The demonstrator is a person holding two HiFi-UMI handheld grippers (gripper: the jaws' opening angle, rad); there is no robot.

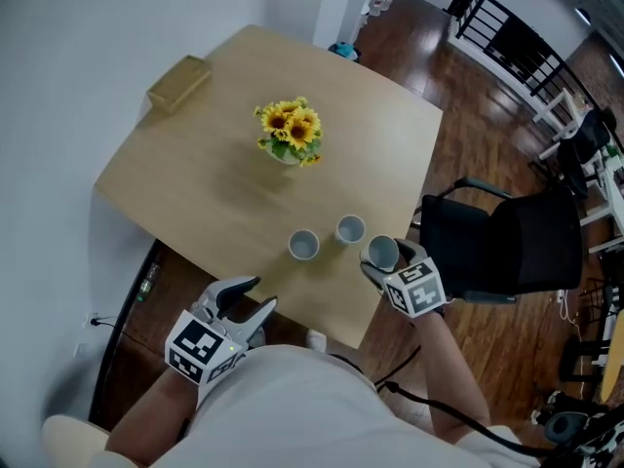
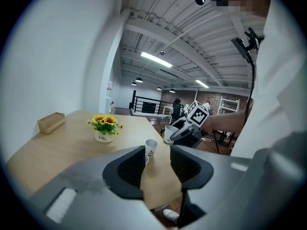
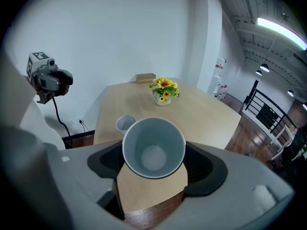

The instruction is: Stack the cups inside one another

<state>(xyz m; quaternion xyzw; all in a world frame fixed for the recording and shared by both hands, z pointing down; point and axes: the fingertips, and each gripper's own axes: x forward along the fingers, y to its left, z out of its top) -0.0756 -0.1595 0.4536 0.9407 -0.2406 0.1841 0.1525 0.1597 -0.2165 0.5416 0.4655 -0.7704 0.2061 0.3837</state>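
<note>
Gripping a pale cup [image 3: 153, 150] by its sides, the right claw [image 1: 385, 261] holds it in the air over the near right edge of the wooden table [image 1: 224, 183]. This cup is tipped. In the right gripper view its open mouth faces back at the camera and its base points away, so its long axis runs roughly along the jaws, slanting down toward the table. In the head view the mouth shows as an open ring turned upward.

Two others stand upright on the table, mouths up. The middle cup [image 1: 350, 229] is just beside the held one, and the left cup [image 1: 303, 245] is a little farther over, near its neighbour but apart from it.

The left claw [image 1: 261, 292] hangs off the table's near edge, jaws spread wide with nothing between them. Through that gap the left gripper view shows only tabletop and a standing cup beyond.

Farther back are a pot of sunflowers [image 1: 290, 132] at mid-table and a brown box [image 1: 178, 83] at the far left corner.
</note>
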